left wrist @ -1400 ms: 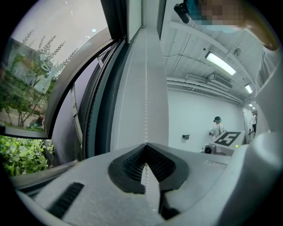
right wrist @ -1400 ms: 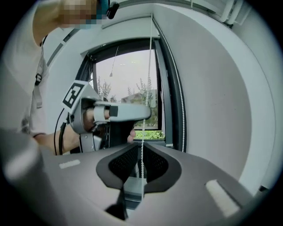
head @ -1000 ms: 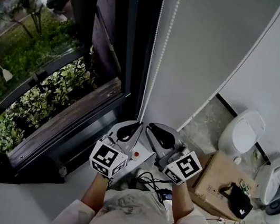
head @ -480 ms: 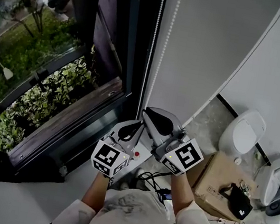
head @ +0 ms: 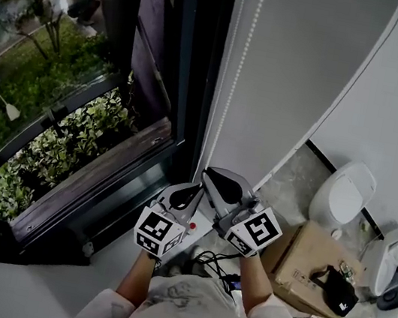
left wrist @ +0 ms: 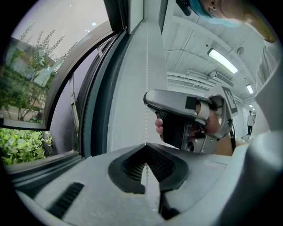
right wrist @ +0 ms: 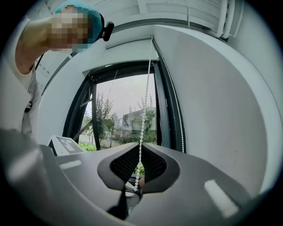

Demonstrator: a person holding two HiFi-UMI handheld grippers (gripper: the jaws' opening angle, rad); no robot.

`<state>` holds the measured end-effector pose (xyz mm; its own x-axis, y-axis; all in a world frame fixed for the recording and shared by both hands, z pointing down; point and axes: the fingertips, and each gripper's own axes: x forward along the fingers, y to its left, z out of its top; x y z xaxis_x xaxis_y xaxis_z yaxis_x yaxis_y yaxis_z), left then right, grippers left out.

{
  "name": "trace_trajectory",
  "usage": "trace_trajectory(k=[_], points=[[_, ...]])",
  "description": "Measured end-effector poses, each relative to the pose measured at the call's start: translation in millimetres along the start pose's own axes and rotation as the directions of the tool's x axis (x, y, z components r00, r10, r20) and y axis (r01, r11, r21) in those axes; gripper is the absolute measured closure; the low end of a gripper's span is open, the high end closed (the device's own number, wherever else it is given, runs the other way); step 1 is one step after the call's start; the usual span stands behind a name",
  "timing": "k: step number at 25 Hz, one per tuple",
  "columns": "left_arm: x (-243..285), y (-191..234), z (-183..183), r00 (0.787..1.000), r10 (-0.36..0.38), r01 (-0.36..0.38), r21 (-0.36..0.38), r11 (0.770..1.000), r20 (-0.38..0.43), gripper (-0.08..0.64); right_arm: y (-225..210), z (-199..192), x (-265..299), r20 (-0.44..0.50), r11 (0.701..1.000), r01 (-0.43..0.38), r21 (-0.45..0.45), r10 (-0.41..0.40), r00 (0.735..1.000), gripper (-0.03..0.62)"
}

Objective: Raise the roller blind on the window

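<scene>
Reaching forward to the right edge of the window (head: 80,95), I hold both grippers close together, tips pointing up along the dark frame. The right gripper (head: 210,175) sits just ahead of and above the left gripper (head: 192,190). Each pair of jaws is clenched on the same strand of the bead chain (head: 233,84), which passes straight between them. The chain is a string of small white beads, running up in two thin strands beside the frame against the pale wall (head: 307,67).
</scene>
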<state>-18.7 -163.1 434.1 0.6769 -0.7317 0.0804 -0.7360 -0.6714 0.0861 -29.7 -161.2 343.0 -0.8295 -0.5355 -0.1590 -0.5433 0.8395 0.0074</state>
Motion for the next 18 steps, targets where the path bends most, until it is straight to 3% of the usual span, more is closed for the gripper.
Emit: trace_trajectory(k=[18], points=[[4, -2, -9, 1.0, -0.004, 0.004, -0.008, 1.0, 0.003, 0.549, -4, -8, -6, -0.004, 0.999, 0.039, -0.033, -0.039, 0.999, 0.566]])
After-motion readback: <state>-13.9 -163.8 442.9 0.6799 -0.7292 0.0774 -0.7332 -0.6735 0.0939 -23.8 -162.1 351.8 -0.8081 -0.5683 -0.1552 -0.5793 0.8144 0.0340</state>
